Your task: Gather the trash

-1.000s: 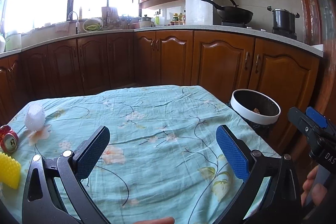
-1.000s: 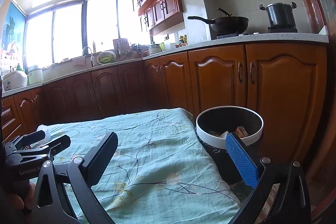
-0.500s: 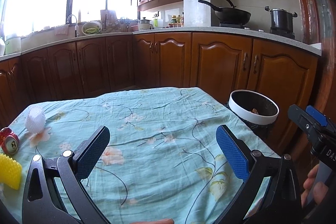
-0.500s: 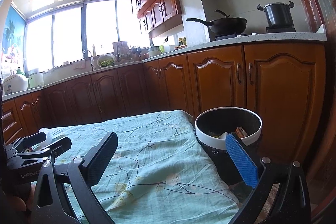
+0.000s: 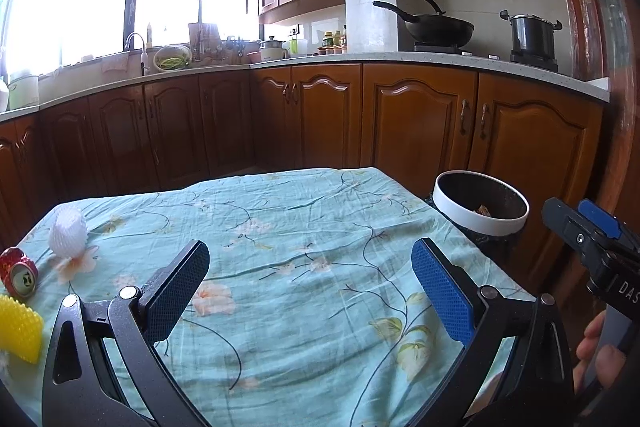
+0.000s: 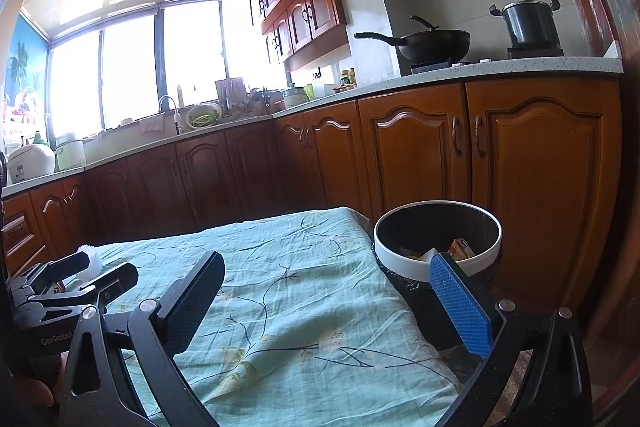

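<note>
A crushed red can (image 5: 18, 271), a white foam fruit net (image 5: 67, 231) and a yellow spiky piece (image 5: 18, 327) lie at the left edge of the table with the teal floral cloth (image 5: 300, 267). A white-rimmed bin (image 5: 480, 201) with scraps inside stands on the floor off the table's right side; it also shows in the right wrist view (image 6: 438, 241). My left gripper (image 5: 310, 287) is open and empty above the near cloth. My right gripper (image 6: 326, 301) is open and empty near the table's right edge, beside the bin.
Wooden kitchen cabinets (image 5: 416, 123) run behind the table and the bin. The counter holds a wok (image 5: 436, 27), a pot (image 5: 532, 37) and a sink area (image 5: 136, 55). The other gripper shows at each view's edge (image 5: 592, 239) (image 6: 72, 287).
Both views have tilted up a little, so the table and bin sit lower in frame. Neither gripper has opened, shut or taken anything.
</note>
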Tool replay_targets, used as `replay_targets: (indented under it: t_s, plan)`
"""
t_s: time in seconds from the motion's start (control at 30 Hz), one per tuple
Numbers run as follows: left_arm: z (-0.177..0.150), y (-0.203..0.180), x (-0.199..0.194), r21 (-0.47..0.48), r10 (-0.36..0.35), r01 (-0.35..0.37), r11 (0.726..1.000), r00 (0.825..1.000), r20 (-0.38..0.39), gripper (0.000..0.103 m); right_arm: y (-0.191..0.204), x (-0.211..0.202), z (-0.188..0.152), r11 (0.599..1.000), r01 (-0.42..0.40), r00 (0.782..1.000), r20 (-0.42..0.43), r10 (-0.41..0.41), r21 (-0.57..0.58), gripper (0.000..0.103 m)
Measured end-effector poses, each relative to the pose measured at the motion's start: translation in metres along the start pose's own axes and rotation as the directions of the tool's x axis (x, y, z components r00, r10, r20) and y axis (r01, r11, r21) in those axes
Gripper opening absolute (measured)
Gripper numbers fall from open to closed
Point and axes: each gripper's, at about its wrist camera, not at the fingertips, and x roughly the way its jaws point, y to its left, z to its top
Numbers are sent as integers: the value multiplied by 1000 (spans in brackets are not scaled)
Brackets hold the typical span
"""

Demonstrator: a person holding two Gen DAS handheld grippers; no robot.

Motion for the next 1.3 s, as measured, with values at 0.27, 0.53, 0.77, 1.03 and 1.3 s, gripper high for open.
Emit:
replay_targets:
  t_s: [0.27, 0.53, 0.77, 1.03, 1.3]
  plan:
    - [0, -1, 0, -1, 0, 0, 1000, 1000, -1, 103, 1, 1, 0, 1000, -4, 1000, 0, 4, 2, 103]
    - [0, -1, 1, 0, -1, 1, 1000, 1000, -3, 103, 2, 3, 0, 1000, -8, 1000, -8, 8, 2, 103]
    - [-1, -2, 1, 2, -1, 1, 1000, 1000, -2, 103, 1, 4, 0, 1000, -12, 1000, -14, 12, 5, 103]
    - [-2, -3, 2, 1, 5, -5, 1000, 1000, -8, 103, 0, 5, 0, 1000, -14, 1000, -19, 14, 6, 103]
    - [-2, -3, 3, 1, 4, -4, 1000, 1000, -9, 103, -1, 7, -1, 1000, -15, 1000, -22, 15, 7, 103]
